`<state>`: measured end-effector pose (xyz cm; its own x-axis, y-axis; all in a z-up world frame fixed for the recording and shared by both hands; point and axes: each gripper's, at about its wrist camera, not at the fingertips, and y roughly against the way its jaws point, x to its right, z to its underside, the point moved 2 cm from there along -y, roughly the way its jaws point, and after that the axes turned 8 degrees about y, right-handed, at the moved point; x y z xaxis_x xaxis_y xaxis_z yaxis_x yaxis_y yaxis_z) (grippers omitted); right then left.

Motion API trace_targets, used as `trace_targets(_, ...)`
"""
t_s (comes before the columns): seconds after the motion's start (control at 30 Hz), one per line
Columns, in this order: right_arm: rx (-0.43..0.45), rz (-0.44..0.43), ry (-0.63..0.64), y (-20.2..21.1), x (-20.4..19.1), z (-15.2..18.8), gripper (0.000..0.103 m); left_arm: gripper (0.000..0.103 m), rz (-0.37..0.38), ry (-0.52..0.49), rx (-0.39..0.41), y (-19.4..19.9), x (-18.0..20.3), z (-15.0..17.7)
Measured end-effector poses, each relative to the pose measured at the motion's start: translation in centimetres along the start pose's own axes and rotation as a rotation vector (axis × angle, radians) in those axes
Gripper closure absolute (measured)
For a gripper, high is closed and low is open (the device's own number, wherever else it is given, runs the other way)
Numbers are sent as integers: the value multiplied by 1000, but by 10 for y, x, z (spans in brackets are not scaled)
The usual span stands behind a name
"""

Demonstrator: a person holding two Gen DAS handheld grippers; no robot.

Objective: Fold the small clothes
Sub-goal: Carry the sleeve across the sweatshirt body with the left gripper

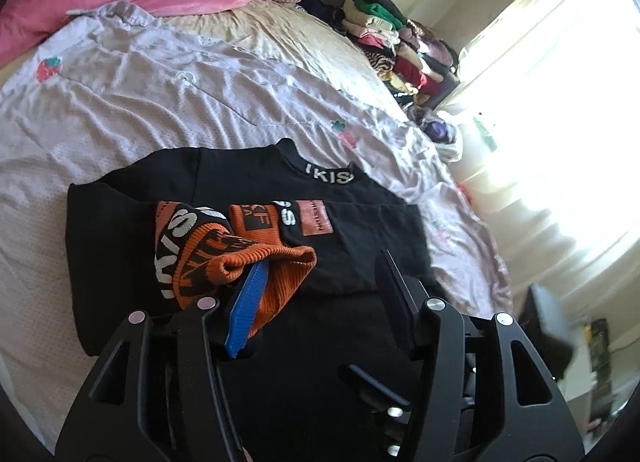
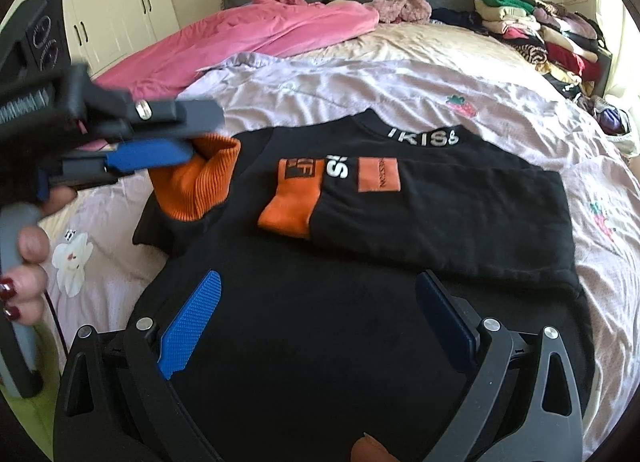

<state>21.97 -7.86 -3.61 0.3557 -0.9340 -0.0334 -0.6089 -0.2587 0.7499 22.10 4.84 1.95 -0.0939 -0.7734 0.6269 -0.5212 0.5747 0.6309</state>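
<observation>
Near foot edge of bed (image 2: 400, 73), black sweatshirt (image 2: 400, 197) lies half folded. Left tool (image 1: 316, 282) half open, orange cuff (image 1: 280, 266) draped on blue pad. Right tool (image 2: 320, 322) wide, empty. Risk: cuff snags pad, sleeve unfolds.

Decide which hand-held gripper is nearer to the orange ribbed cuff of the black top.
Left. The left hand-held gripper is at the orange cuff, one blue pad tucked into it. The right hand-held gripper hovers open over the top's black body, apart from the cuff.
</observation>
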Motion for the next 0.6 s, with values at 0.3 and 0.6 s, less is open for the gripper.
trace_targets(0.3,-10,-14,10,-6,-7,2,6,42,32,33,56,27,-4,-12)
trace_targets(0.6,-16,-42,29,-14,-20,2,6,28,125,96,76,52,-19,-24)
